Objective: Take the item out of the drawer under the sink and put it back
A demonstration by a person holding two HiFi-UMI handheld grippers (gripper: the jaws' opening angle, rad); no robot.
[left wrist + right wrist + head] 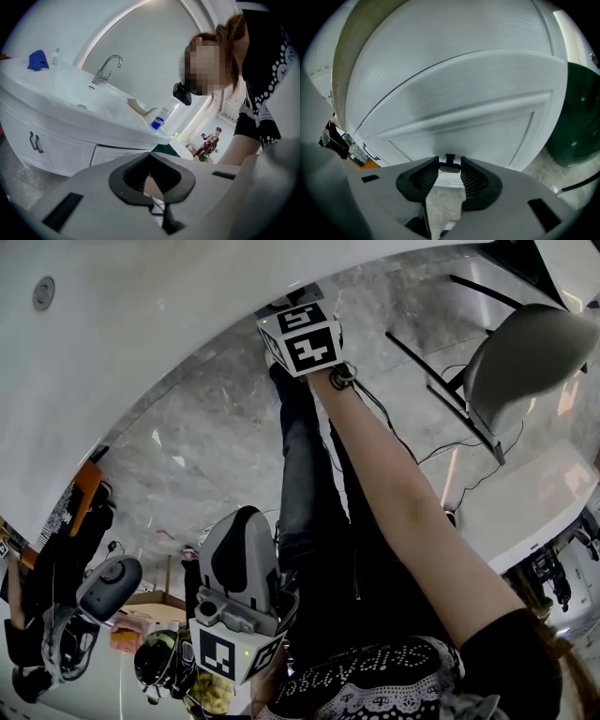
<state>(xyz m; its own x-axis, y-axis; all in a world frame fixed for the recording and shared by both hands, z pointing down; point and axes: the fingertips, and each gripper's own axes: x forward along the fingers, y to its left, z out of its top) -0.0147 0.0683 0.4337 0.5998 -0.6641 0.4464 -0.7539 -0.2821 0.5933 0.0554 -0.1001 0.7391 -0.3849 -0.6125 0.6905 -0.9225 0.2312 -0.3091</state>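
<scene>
I'm clamping my right gripper (450,173) on the dark handle (450,162) of the white cabinet front (464,122), so I judge this to be the opening step. The next move calls for a straight, level pull. The item isn't showing and is presumably behind that shut front. My left gripper (150,158) is hanging back, clenched on nothing. A dark green bin (576,117) is standing just beside the front and may be crowding it.

2 claws: L claw (149,157), R claw (450,166); 1 sink (56,105), 1 faucet (107,69), 1 drawer handle (450,158).
</scene>
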